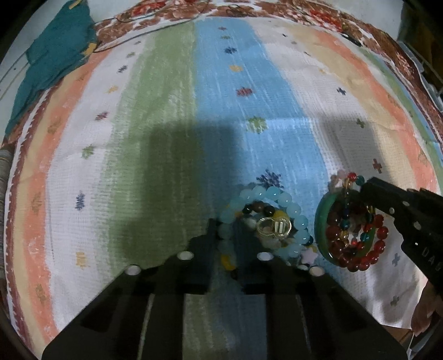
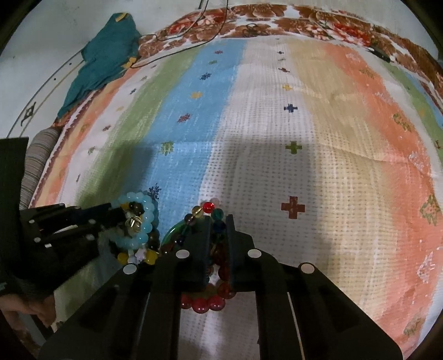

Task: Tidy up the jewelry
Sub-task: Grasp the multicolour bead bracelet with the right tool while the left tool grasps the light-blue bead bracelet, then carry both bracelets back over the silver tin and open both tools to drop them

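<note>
Left wrist view: left gripper (image 1: 225, 229) pointing steeply down, fingers drawn close on the pale blue bead bracelet (image 1: 290, 206), pinching its near side. Heaped within and under that ring: a dark bead strand (image 1: 257, 208), yellow beads (image 1: 227, 262), small gold rings (image 1: 274, 227), a pale star charm (image 1: 309, 256). Just right of the blue bracelet, not clearly touching it: a green bangle (image 1: 321, 218) with a red bead bracelet (image 1: 368, 259) and a multicoloured bead strand (image 1: 350, 177) piled on it, the right gripper (image 1: 369, 198) reaching in from the right edge onto that pile.

Right wrist view: right gripper (image 2: 217, 221) closed down on the red bead bracelet (image 2: 206, 303) and mixed beads (image 2: 206, 207), green bangle (image 2: 173, 231) curving out at its left finger. Left gripper (image 2: 121, 218) entering from the left onto the blue bracelet (image 2: 138, 198).

All on a striped cloth (image 2: 318, 144). Beyond the blue bracelet and to its left, wide bare fabric; right of the bangle pile likewise, out to the floral border (image 2: 277, 19). Far left of the blue bracelet, at the cloth's upper corner, a teal garment (image 2: 108, 61); a thin cable (image 2: 193, 36) crossing the far border.
</note>
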